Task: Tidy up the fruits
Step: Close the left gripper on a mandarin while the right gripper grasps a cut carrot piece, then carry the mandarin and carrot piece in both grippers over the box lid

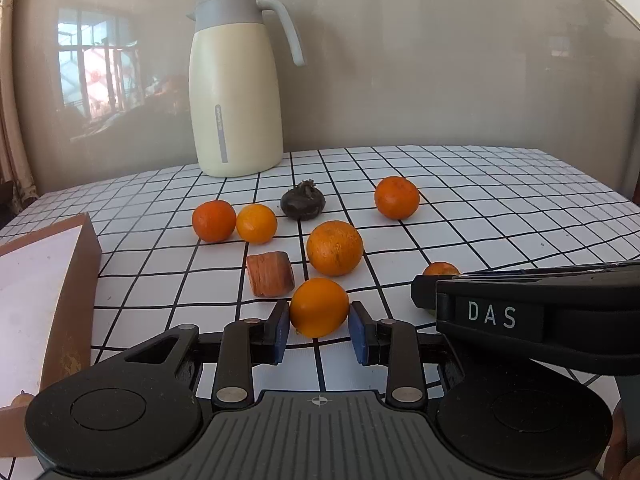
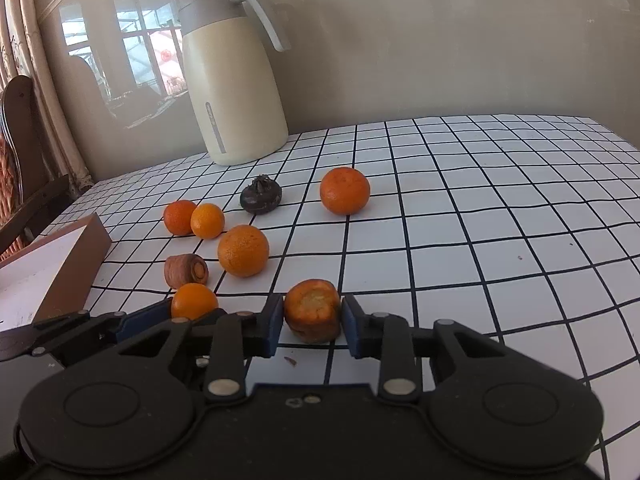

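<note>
In the left wrist view, my left gripper is shut on a small orange that rests on the checked tablecloth; both blue pads press its sides. The right wrist view has my right gripper shut on a stubby carrot chunk, its pale cut face up. That chunk peeks out behind the right gripper's black housing. Several more oranges lie ahead, the largest just beyond the held one. A second carrot piece lies left of it.
A cream thermos jug stands at the back by the wall. A dark round bulb-like thing lies mid-table. A brown box with a white inside sits at the left edge. A wooden chair stands beyond the table's left side.
</note>
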Available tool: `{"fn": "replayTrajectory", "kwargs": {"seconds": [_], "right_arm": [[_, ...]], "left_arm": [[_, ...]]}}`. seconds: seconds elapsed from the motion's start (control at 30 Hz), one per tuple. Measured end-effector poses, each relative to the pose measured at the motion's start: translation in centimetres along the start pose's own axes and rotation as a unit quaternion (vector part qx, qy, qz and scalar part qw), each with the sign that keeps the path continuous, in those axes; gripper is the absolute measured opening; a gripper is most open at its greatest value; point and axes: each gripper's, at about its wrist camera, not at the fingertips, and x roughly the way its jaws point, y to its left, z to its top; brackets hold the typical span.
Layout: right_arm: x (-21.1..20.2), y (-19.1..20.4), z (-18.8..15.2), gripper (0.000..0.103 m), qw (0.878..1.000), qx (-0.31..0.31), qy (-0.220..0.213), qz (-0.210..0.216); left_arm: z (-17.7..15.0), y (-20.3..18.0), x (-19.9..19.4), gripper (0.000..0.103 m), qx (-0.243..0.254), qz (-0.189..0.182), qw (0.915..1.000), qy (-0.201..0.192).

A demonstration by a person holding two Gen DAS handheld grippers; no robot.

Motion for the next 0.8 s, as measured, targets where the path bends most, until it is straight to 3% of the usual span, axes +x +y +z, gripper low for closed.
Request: {"fn": "replayTrajectory", "kwargs": {"seconds": [0.57,0.8], "right_arm": [[-3.2,0.3,-0.2,0.022,0.999,-0.022,-0.036,0.017],[-3.8,1.0,-0.8,0.022,0.999,-0.033,-0.032,0.024]], "left_arm": [[-0.2,2.2,-2.5,0.032,-0.027,-0.007,0.9994,-0.021],[-0.6,3.7,-4.2,0.032,-0.031,-0.005,0.9991,-0.028]]}}
